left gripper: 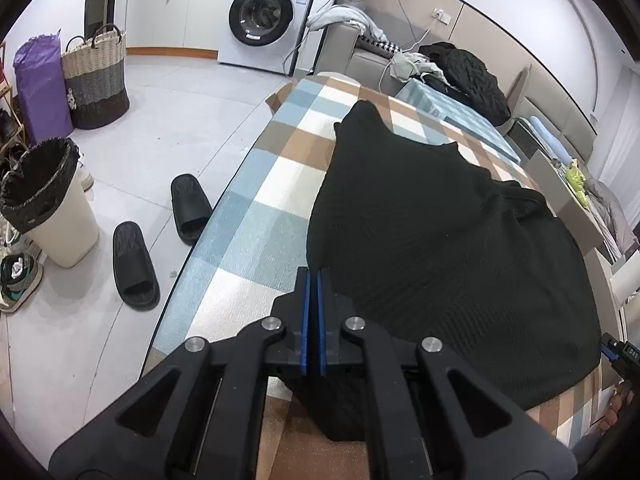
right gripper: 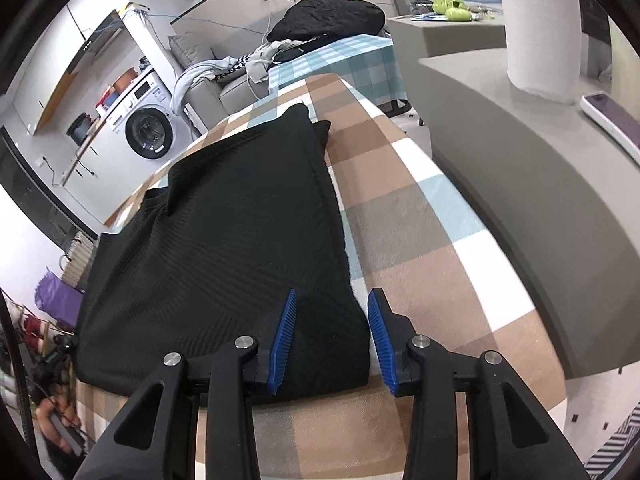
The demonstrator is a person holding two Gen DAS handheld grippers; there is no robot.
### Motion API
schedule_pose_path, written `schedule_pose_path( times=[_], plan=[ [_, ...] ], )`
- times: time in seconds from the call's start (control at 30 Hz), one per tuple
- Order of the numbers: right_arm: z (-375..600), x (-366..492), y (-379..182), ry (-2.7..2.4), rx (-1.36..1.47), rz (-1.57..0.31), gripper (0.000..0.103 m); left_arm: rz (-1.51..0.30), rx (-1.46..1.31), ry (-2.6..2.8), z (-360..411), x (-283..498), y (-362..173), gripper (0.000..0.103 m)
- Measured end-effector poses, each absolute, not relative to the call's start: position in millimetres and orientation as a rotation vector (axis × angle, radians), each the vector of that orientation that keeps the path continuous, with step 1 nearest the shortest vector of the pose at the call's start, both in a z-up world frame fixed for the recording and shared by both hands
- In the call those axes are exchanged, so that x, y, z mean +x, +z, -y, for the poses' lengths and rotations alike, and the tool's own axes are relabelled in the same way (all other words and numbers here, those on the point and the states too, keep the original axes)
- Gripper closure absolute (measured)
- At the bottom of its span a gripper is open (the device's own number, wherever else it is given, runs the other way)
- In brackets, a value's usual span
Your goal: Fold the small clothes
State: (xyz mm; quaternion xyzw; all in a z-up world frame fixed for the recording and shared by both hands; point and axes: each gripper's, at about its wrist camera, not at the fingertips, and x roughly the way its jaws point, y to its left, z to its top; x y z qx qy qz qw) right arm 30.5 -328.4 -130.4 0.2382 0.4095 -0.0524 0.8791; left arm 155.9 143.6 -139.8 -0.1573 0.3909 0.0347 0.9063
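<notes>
Black ribbed knit garment [left gripper: 440, 240], partly folded, lies spread on a table covered with a checked cloth in brown, white and pale blue [left gripper: 256, 216], reaching from the near edge well toward the far end. At the garment's near left corner the left gripper [left gripper: 313, 280] has its blue-padded jaws pressed together with almost no gap; dark fabric runs beneath and behind the fingers, so it seems to pinch the hem, though the cloth between the pads is not clearly seen. In the right wrist view the right gripper [right gripper: 333, 308] hangs over the garment's near right corner with its jaws partly apart; the fabric edge lies between the blue pads [right gripper: 285, 332], which do not press on it. Beyond the table's left edge, two black slide sandals [left gripper: 134, 266] rest on the pale floor near a cream bin with a black liner [left gripper: 60, 216]. A white front-loading washing machine [left gripper: 264, 16] stands against the far wall.
</notes>
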Motion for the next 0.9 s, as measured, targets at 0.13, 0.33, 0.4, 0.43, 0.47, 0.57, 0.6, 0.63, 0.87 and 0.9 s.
schedule_pose_path(
  times=[0.13, 0.33, 0.4, 0.43, 0.47, 0.57, 0.6, 0.63, 0.87, 0.9],
  plan=[
    [324, 35, -134, -0.100, 0.483, -0.861, 0.063, -0.794, -0.326, 0.070, -145, 146, -138, 0.102],
    [303, 28, -112, -0.038, 0.350, -0.724, 0.099, -0.775, -0.323, 0.079, -147, 134, -133, 0.102],
    [302, 19, -104, -0.037, 0.336, -0.693, 0.099, -0.769, -0.316, 0.092, -148, 130, -131, 0.102],
    [303, 18, -106, -0.041, 0.338, -0.713, 0.100, -0.772, -0.315, 0.095, -149, 128, -131, 0.102],
    [306, 19, -113, -0.061, 0.335, -0.753, 0.100, -0.775, -0.316, 0.098, -151, 127, -132, 0.102],
    [313, 23, -131, -0.132, 0.335, -0.842, 0.100, -0.795, -0.321, 0.123, -156, 127, -138, 0.102],
    [315, 23, -133, -0.147, 0.337, -0.853, 0.100, -0.800, -0.318, 0.130, -157, 126, -139, 0.102],
    [317, 23, -133, -0.154, 0.342, -0.855, 0.100, -0.806, -0.320, 0.128, -159, 125, -140, 0.102],
    [319, 37, -108, -0.130, 0.392, -0.787, 0.055, -0.808, -0.333, 0.109, -161, 122, -132, 0.100],
    [317, 42, -104, -0.117, 0.390, -0.784, 0.054, -0.813, -0.331, 0.100, -159, 123, -130, 0.097]
  ],
)
